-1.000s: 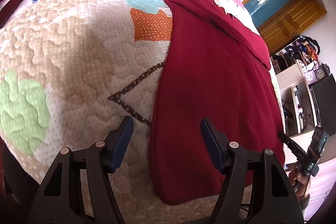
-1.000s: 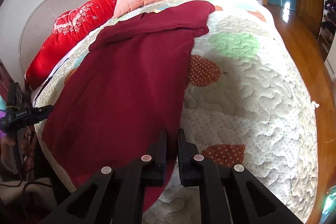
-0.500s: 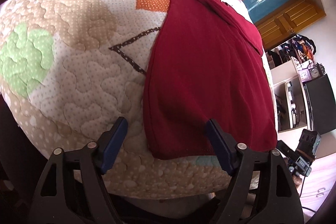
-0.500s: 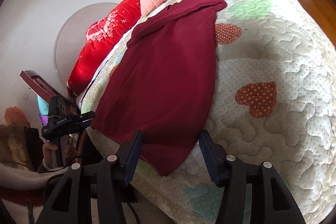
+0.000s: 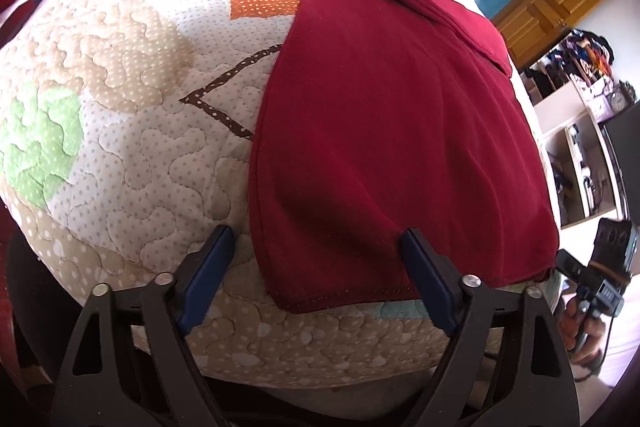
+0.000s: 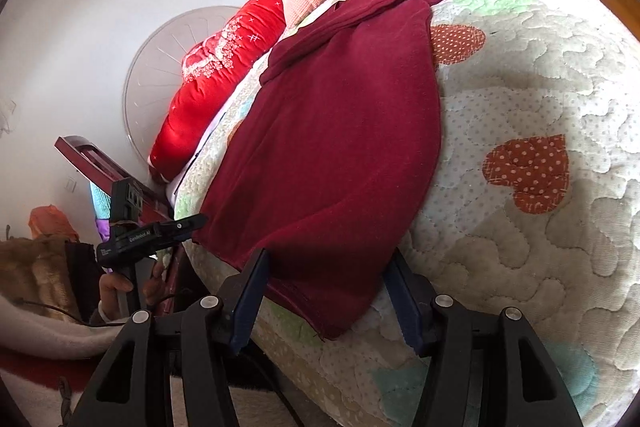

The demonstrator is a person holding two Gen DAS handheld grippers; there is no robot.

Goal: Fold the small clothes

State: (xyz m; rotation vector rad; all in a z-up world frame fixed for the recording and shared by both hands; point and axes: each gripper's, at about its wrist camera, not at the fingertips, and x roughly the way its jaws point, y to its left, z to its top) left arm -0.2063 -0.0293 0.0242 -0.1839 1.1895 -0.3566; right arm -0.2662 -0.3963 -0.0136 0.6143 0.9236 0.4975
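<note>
Both grippers spread wide at the bottom hem, nothing grabbed

From my seat: left gripper has its jaws apart, straddling the near left corner of the dark red garment, which lies flat on the quilted bedspread with its hem at the bed's edge. Right gripper is open too, framing the other hem corner. Looks to me like the setup for a fold: next I'd need both to pinch their corners and carry the hem up toward the collar end evenly.
</note>
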